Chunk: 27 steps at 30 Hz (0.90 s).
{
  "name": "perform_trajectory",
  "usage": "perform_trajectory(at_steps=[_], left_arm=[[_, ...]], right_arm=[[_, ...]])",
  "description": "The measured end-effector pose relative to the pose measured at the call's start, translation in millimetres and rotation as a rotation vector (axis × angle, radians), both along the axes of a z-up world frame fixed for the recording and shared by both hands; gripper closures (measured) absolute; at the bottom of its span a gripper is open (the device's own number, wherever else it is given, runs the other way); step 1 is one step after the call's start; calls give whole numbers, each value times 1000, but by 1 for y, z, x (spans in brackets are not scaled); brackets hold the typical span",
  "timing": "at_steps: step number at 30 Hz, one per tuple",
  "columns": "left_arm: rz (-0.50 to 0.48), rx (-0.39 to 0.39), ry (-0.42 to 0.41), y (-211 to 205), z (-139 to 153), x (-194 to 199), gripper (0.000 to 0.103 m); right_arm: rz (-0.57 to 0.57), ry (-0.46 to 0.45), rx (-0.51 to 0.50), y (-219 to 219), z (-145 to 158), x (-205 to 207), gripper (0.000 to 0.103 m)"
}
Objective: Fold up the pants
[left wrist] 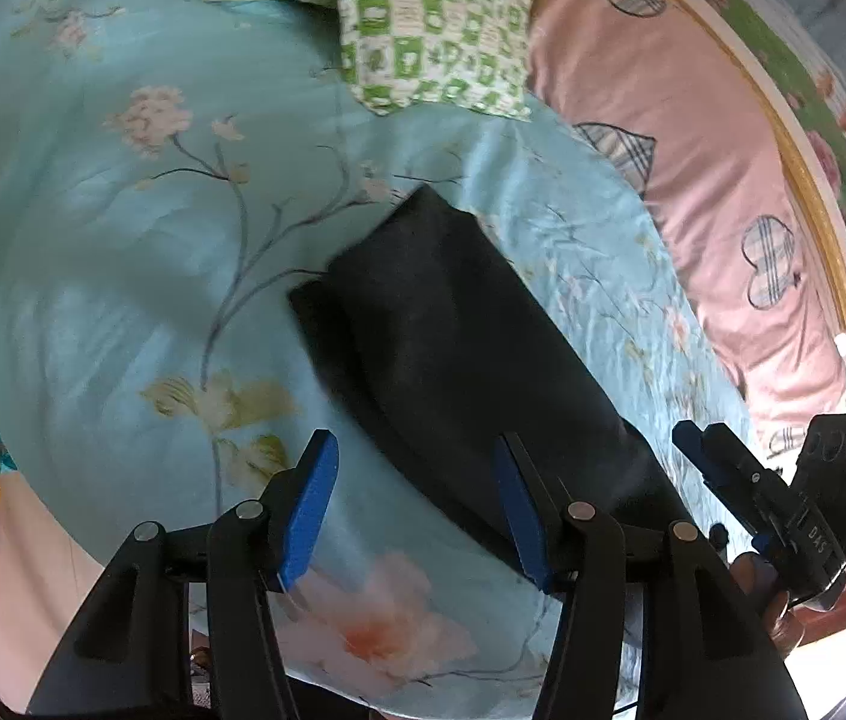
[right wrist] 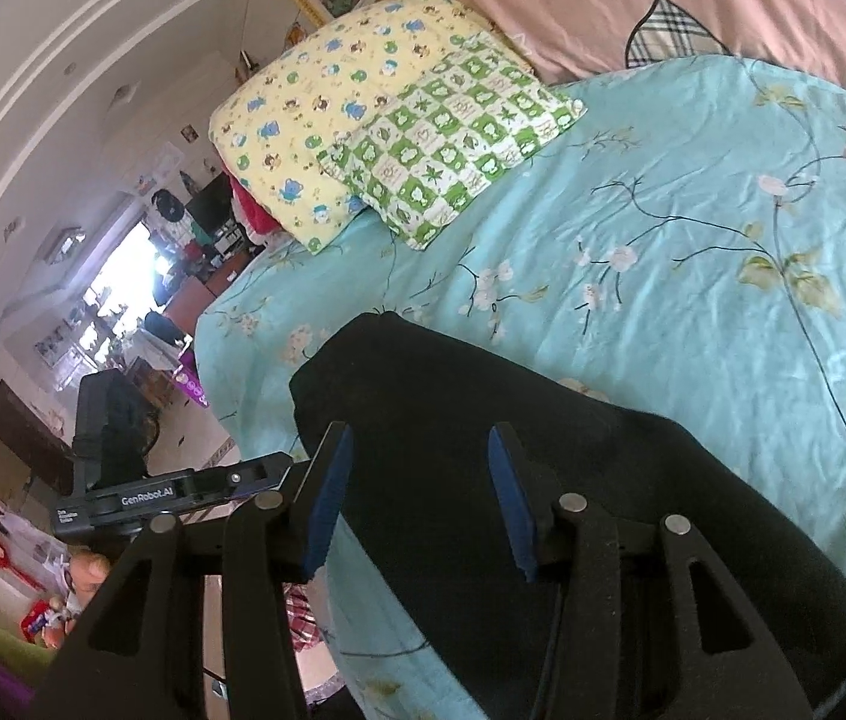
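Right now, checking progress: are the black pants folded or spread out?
Folded: the black pants lie as a compact layered slab on the blue floral bedspread, no legs splayed.

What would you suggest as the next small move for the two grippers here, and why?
Probably bring both grippers down onto the near end of the black pants. The left gripper and right gripper are open with nothing between their fingers, and the pants lie in a long strip on the blue bedspread.

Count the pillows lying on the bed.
2. A yellow cartoon-print pillow lies at the far end of the turquoise bedspread, and a green-checked pillow overlaps its nearer edge. More may be hidden outside the views.
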State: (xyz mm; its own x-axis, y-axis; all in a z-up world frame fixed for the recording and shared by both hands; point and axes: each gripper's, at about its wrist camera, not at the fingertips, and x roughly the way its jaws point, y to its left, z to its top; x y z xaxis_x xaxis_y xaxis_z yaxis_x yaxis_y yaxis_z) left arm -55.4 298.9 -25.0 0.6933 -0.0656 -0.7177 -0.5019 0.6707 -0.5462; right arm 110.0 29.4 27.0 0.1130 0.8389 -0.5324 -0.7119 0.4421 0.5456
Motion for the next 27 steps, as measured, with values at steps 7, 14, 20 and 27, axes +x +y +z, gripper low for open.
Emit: perform_trajectory(at_steps=[7,14,20,27], left_arm=[[36,-15,24,16,-9,5,48],[50,-31,45,22,-16,11,48],[92,-66,64,34,-25,14,47],[96,-61,79,38,-31,22,45]], right_arm=[[51,-11,-34,32,-2,12,54],[96,-27,-52,57,1,27,54],[151,-30,-107,86,-6,42,54],[275,-40,-158,139,-10,54,54]])
